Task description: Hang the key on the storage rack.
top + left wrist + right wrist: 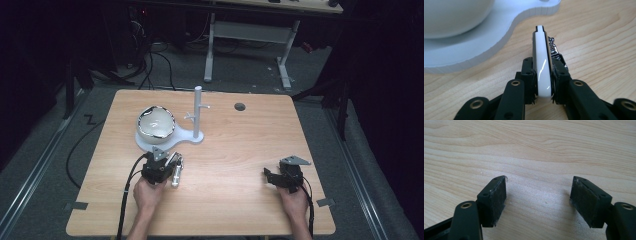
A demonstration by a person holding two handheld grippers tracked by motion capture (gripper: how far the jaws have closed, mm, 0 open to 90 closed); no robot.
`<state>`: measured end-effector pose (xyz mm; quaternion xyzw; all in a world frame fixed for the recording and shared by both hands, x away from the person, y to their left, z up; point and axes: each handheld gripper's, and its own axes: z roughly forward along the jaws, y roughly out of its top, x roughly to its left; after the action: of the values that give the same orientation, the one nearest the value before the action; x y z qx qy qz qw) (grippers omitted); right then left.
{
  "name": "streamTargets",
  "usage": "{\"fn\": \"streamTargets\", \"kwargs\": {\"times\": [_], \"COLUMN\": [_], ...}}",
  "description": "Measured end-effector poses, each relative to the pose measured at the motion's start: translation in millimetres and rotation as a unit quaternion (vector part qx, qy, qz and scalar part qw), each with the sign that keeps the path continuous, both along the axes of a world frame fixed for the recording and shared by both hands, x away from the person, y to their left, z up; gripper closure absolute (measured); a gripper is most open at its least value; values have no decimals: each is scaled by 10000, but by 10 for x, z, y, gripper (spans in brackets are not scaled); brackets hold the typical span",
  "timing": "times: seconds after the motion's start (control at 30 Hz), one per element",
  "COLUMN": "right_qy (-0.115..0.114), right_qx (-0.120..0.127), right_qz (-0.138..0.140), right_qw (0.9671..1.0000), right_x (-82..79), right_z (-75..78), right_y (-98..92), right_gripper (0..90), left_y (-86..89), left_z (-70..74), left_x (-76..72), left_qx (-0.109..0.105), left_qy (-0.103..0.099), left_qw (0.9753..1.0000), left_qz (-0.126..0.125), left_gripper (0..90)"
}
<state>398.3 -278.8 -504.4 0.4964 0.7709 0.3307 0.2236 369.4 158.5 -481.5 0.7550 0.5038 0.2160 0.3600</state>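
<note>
Clamping a white key fob [542, 67] — left gripper [543, 75]; right gripper [539, 197] spread; bowl [156, 121] looks empty.

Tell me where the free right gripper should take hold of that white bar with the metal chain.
Probably the far end of the white bar, which juts bare beyond the left gripper. Its flat, narrow faces suit a pinch across the thin side. The right gripper, jaws open, should likely come from the stand base side, avoiding the chain.

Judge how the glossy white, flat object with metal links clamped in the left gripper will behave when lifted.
The glossy white flat object looks rigid, so it probably won't flex between the left gripper jaws. Its shiny faces may be slippery against the pads. The silvery metal links beside it look loose and will likely dangle.
</note>
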Motion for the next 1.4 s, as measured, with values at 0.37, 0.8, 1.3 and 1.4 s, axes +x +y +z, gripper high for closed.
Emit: {"fn": "streamTargets", "kwargs": {"times": [0.37, 0.8, 1.3, 1.4], "right_qy": [1, 0, 2, 1], "right_qx": [1, 11, 5, 4], "right_qz": [-2, 9, 18, 19], "right_qw": [10000, 10000, 10000, 10000], "right_x": [0, 0, 0, 0], "right_z": [0, 0, 0, 0], "right_y": [0, -4, -5, -5], "right_gripper": [291, 291, 290, 290], "left_y": [10, 25, 45, 49], "left_z": [405, 719, 901, 924], "left_x": [-131, -112, -28, -3], "left_qx": [-224, -392, -648, -695], "left_qy": [-730, -1081, -1209, -1214], "left_qw": [9970, 9932, 9901, 9897], "left_qz": [-86, -184, -300, -315], "left_gripper": [756, 755, 756, 756]}}
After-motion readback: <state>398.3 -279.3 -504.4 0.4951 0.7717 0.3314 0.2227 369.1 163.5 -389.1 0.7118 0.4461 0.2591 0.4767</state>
